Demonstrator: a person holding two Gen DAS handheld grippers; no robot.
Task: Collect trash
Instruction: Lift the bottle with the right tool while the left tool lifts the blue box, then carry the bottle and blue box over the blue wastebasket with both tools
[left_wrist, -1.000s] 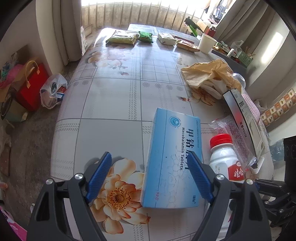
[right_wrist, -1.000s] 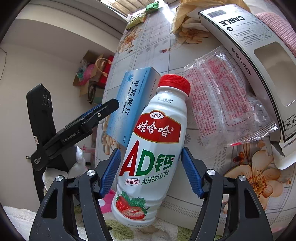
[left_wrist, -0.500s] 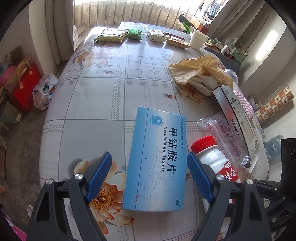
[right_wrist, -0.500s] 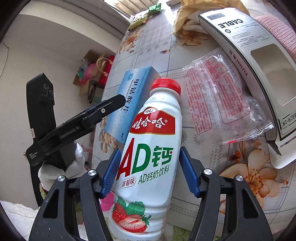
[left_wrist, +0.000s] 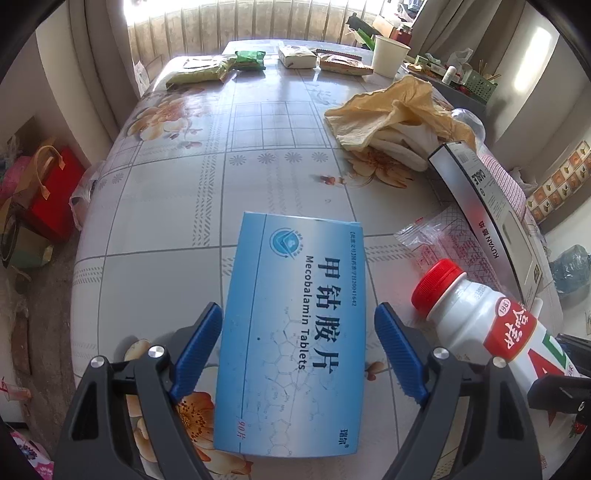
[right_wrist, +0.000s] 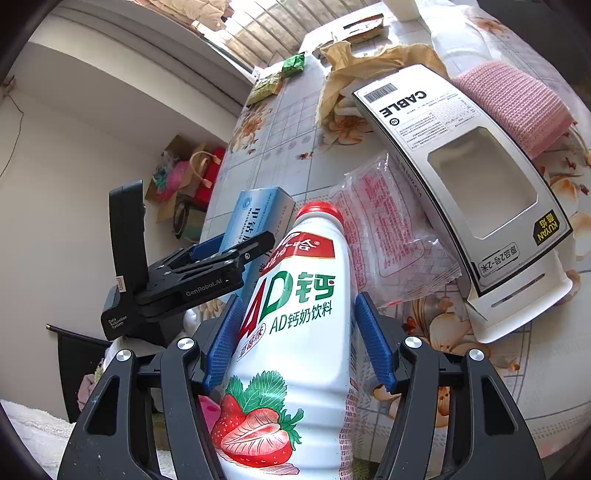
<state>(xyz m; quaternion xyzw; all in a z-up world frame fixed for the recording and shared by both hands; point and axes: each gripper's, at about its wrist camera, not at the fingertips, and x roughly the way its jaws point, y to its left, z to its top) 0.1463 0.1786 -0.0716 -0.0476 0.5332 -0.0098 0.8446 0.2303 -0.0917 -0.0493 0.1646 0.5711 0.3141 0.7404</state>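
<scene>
A: Left wrist view: the left gripper (left_wrist: 299, 347) is standing wide, its blue pads on either side of the near end of the blue tablet box (left_wrist: 295, 328), which is lying flat on the flowered table (left_wrist: 166, 206). A thin gap is showing at each pad, so nothing is being pinched there.

B: And the right gripper (right_wrist: 299, 343)?

A: Its jaws have just been closing, and the pads are now pressing both sides of the white drink bottle (right_wrist: 295, 332) with the red cap, holding it tilted above the near table edge, just right of the box.

B: Farther out?

A: A clear plastic wrapper (right_wrist: 391, 236) is lying beyond the bottle, touching the grey cable box (right_wrist: 461, 155) on its right. A crumpled yellowish bag (left_wrist: 395, 107) is sitting farther back, and snack packets (left_wrist: 199, 70) and a paper cup (left_wrist: 389, 55) are lining the far end.
</scene>
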